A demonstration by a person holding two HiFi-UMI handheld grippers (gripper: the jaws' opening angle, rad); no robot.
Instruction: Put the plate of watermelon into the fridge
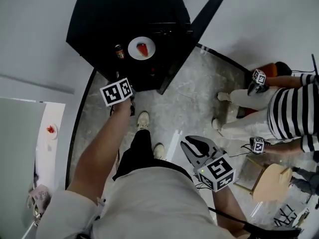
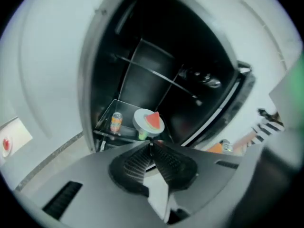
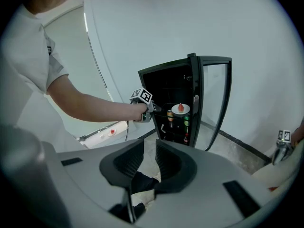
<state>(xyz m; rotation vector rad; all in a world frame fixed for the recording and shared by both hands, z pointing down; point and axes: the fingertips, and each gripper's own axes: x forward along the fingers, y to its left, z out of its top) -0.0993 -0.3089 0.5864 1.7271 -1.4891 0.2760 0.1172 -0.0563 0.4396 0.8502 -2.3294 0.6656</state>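
The plate (image 1: 141, 48) (image 2: 148, 121) (image 3: 180, 109) with its red wedge of watermelon (image 1: 142, 49) (image 2: 153, 119) (image 3: 180, 108) sits inside the black fridge (image 1: 109, 19) (image 2: 156, 56) (image 3: 166, 80), on a glass shelf (image 2: 107, 120) near the front edge. A small can (image 1: 119, 52) (image 2: 116, 122) (image 3: 170, 115) stands upright on the same shelf, just beside the plate and not touching it. I can make out bottles (image 3: 186, 123) on the levels below. The fridge door (image 1: 197, 29) (image 3: 216, 99) hangs wide open.

My left claw (image 2: 151, 145) is at the mouth of the fridge, pointed at the plate. It is clenched: the tips meet and I see nothing pinched between them. In the right gripper view the plate sits clear of it, further in on the shelf.

My right claw (image 1: 195, 146) (image 3: 148, 158) is low by my hip, well away from the fridge. It is released, with an empty gap between its pads and only the grey stone floor (image 1: 194, 88) beyond.

Off to my right a second person (image 1: 294, 108) in a striped top crouches next to a wooden stool (image 1: 271, 180). To my left is a white desk (image 1: 50, 148) against the wall, with something small and red on it that I cannot identify.
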